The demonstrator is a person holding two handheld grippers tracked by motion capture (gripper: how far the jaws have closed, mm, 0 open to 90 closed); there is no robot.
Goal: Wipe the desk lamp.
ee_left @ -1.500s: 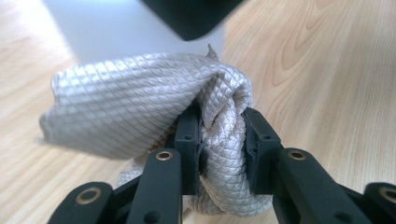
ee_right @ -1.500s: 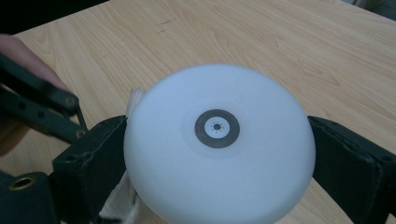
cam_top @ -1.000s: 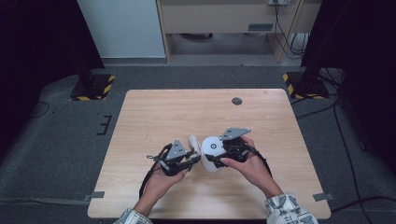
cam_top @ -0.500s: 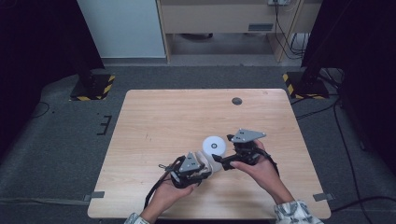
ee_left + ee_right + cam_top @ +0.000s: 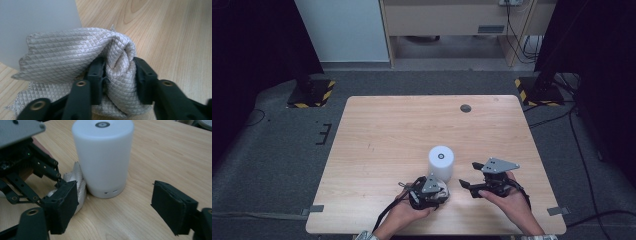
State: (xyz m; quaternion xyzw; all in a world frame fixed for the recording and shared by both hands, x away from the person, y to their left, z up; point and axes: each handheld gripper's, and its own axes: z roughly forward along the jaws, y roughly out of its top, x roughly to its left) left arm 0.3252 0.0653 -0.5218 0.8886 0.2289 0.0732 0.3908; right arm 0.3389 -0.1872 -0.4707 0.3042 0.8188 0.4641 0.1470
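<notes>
On the near half of the wooden table (image 5: 377, 130), a white cylindrical lamp (image 5: 441, 162) stands upright, its top face bearing a small dark ring. A grey quilted cloth (image 5: 82, 57) lies bunched at the lamp's base on the person's side, touching or all but touching its wall. The left gripper (image 5: 428, 192) pinches a fold of this cloth: in the left gripper view both pads press into the gathered fabric, though the jaws have just been opening somewhat, so the hold may be loosening. The right gripper (image 5: 469, 189) stands beside the lamp, near but apart from it; its jaws are spread with nothing between them, and have just been closing a little. In the right gripper view the lamp sits ahead of the gap, clear of both pads. Judged from this layout, the step in hand is wiping the lamp's lower wall with the cloth, the lamp having been set down. The next move would call for a firm pinch on the cloth, and probably for the right gripper to steady the lamp against tipping.
</notes>
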